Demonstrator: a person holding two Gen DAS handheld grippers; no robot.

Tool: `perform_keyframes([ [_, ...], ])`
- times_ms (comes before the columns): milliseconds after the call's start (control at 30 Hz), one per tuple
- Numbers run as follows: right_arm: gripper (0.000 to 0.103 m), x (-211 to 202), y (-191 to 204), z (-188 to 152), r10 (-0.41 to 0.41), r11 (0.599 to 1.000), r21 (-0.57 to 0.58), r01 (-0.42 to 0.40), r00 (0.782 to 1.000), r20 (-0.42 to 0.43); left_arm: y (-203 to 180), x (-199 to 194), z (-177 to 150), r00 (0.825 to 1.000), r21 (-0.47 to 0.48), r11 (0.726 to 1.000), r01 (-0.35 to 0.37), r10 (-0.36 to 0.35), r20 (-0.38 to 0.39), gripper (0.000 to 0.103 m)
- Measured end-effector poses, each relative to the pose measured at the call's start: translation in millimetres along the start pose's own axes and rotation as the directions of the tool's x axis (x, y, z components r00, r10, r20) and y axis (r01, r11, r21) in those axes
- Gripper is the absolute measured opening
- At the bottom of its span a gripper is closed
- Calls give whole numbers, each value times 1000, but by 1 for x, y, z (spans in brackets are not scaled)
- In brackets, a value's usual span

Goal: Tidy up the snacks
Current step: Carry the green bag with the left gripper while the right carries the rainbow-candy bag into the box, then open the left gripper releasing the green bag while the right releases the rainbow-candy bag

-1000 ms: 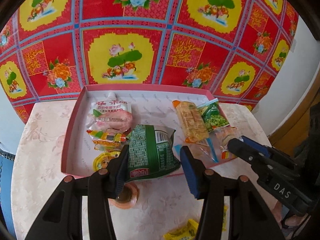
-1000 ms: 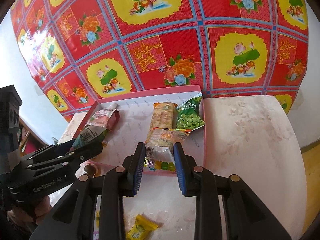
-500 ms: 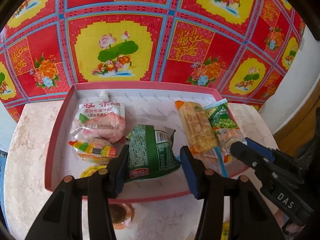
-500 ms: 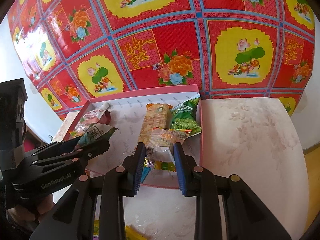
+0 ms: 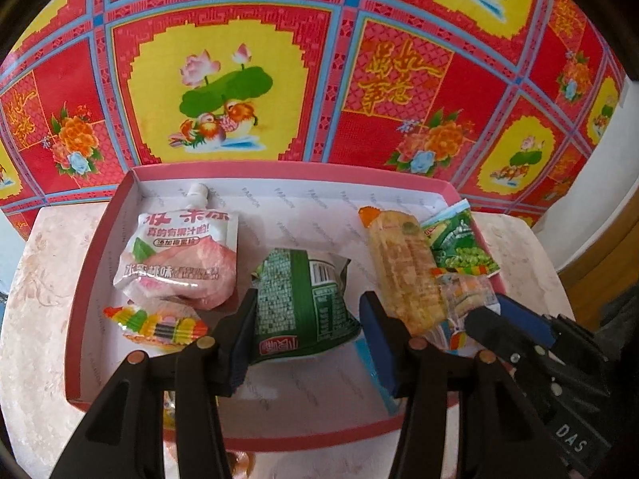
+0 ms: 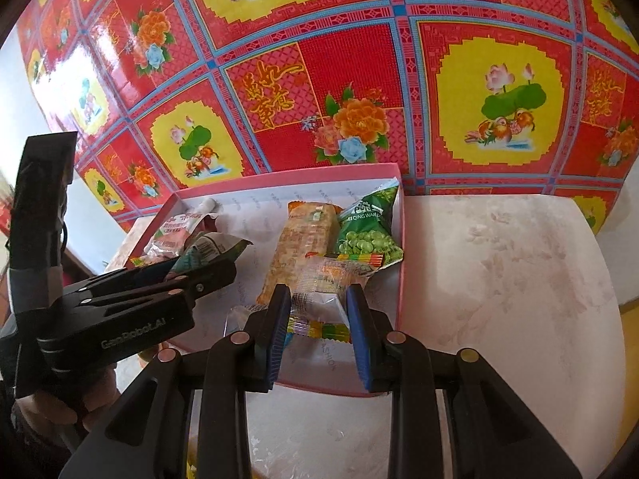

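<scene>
My left gripper [image 5: 305,333] is shut on a green snack packet [image 5: 303,307] and holds it over the middle of the pink box [image 5: 100,247]. My right gripper [image 6: 317,331] is shut on a clear candy packet [image 6: 327,279] with a rainbow edge, over the box's right part. In the box lie a pink juice pouch [image 5: 179,255], a rainbow candy packet [image 5: 155,325], a yellow cracker pack [image 5: 403,263] and a green pea bag [image 5: 459,243]. The right gripper also shows in the left wrist view [image 5: 491,325]. The left gripper shows in the right wrist view [image 6: 215,267].
The box [image 6: 400,263] stands on a marbled table [image 6: 499,279] against a red and yellow flowered wall [image 5: 319,80]. An orange object [image 5: 239,465] on the table peeks below the box's front edge. Bare table lies right of the box.
Both grippers moved forward with their packets, from the box's front edge to over its inside. The loose sweets on the table in front dropped out of view.
</scene>
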State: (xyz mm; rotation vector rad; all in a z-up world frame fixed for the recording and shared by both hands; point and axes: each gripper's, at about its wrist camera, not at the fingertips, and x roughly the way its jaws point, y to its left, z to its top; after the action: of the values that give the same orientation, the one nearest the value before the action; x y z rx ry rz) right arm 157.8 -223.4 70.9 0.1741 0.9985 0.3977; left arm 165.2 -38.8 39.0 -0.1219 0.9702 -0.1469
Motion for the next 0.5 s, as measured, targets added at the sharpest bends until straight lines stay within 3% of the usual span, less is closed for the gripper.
perform_keyframes([
  [500,33,6,-2,-1,58,997,-54,-58,998,-11,-7,26,5,999,-33,999,-18,16,-51,54],
])
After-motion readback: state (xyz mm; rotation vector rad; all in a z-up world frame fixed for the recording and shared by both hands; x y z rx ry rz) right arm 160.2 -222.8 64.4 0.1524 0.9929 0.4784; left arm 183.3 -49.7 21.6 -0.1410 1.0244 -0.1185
